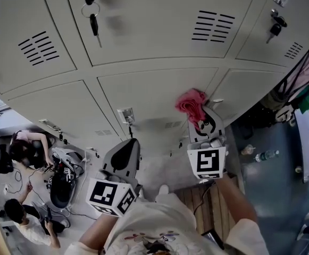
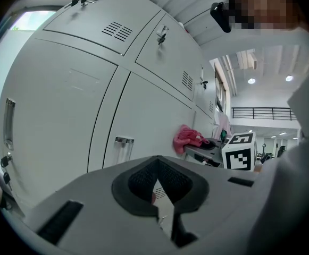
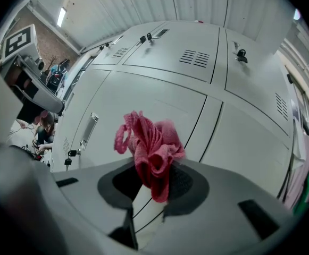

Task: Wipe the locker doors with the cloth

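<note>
A bunched pink cloth (image 1: 192, 105) (image 3: 150, 149) is clamped in my right gripper (image 1: 199, 122) (image 3: 152, 184) and sits close to a grey locker door (image 1: 159, 97), near that door's right edge. In the left gripper view the cloth (image 2: 189, 138) shows to the right, against the lockers. My left gripper (image 1: 126, 150) (image 2: 159, 187) hangs lower and to the left, below a metal door handle (image 1: 126, 115) (image 2: 124, 141). Its jaws stand together with nothing between them.
Keys (image 1: 92, 7) hang from a lock on the upper door, and another lock with a key (image 1: 275, 25) is at the upper right. People (image 1: 26, 147) sit on the floor at the left among gear. A bottle (image 1: 265, 155) lies on the floor at the right.
</note>
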`<state>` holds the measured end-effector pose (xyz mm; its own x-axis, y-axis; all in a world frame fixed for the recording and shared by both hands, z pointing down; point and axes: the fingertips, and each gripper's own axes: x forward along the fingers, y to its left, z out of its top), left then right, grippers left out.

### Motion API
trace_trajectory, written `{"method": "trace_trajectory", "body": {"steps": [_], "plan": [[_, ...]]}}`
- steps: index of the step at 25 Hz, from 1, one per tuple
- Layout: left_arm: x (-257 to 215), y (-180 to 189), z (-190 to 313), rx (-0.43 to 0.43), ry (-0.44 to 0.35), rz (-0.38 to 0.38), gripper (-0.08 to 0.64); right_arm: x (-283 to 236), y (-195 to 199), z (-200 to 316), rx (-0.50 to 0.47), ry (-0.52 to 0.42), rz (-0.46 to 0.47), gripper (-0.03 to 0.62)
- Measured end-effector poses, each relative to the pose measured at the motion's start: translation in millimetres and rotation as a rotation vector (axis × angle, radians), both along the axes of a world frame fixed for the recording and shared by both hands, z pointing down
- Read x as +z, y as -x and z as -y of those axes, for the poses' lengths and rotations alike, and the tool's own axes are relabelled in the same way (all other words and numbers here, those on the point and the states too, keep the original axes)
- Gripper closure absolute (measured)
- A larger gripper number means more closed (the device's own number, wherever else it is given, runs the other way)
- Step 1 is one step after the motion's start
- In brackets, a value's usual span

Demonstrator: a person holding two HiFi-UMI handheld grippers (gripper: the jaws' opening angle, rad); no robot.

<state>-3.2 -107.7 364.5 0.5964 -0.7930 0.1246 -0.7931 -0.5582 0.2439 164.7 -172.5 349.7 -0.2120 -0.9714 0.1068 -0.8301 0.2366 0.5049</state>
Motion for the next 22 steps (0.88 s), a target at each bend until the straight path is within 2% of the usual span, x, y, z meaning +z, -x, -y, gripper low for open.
{"method": "trace_trajectory", "body": {"steps": [9,22], "plan": [[4,-6,-2,0.012,0.008,0.006,0.555,37,1,1,-0.007,0.029,-0.007,0.494],[5,-2,-3,-0.009,-0.003,0.017,0.555,111,4,0,-0.018,0.067,-0.066,0.494]]}}
